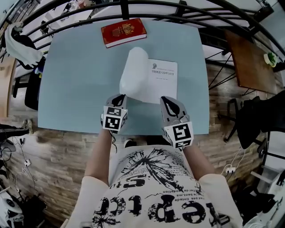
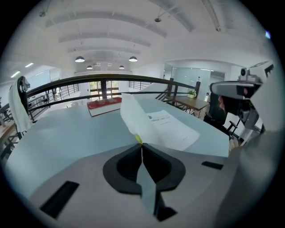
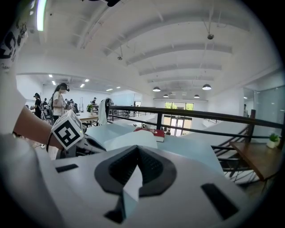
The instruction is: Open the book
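A white book (image 1: 161, 80) lies in the middle of the light blue table (image 1: 75, 80), its title page showing. Its white cover (image 1: 133, 73) stands lifted and curls over toward the left. My left gripper (image 1: 119, 99) is shut on the cover's near corner. In the left gripper view the cover (image 2: 133, 118) rises straight from the closed jaw tips (image 2: 141, 144). My right gripper (image 1: 168, 101) is shut with nothing in it, by the book's near right corner; I cannot tell if it touches. In the right gripper view its pads (image 3: 137, 149) meet.
A red book (image 1: 123, 31) lies shut at the table's far edge. A black railing (image 1: 133, 13) runs behind the table. A brown table (image 1: 249, 60) and a black chair (image 1: 251, 120) stand to the right, a chair with white cloth (image 1: 20, 44) to the left.
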